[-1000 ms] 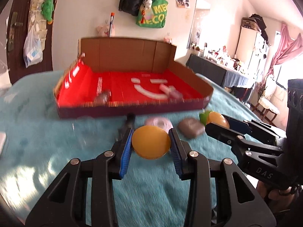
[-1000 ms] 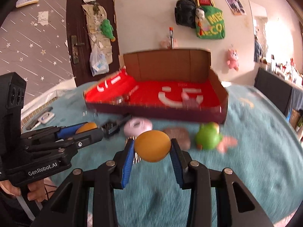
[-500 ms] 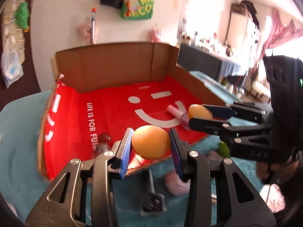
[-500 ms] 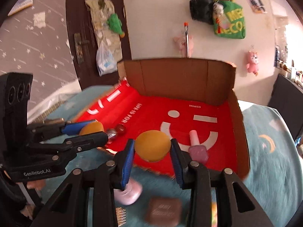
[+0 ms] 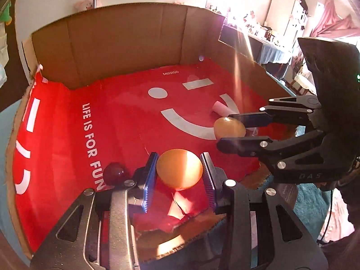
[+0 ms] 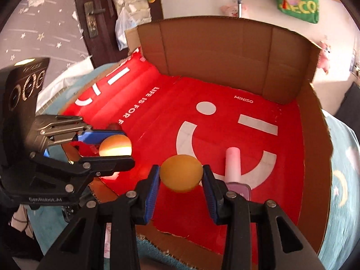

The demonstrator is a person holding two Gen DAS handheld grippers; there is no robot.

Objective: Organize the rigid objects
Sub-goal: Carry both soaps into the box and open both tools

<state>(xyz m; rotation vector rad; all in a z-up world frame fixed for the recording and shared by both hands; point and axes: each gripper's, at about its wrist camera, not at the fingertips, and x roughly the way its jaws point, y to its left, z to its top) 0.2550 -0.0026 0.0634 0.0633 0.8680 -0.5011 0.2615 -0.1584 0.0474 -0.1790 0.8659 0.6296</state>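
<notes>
Two eggs hang over the red-lined box [image 5: 126,45], each clamped in a hand-held gripper: left [image 5: 179,171] near the front edge, right [image 6: 181,175] beside a pink bottle [image 6: 232,162]. Lower each onto bare liner before easing the jaws apart, clear of the dark ball [image 5: 114,173].

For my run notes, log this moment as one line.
left gripper: shut on egg | right gripper: shut on egg | both over red box | stage: release pending

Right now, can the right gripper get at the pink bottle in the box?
Probably not yet: the right gripper has its jaws shut on an orange egg. The pink bottle lies unobstructed beside it.
</notes>
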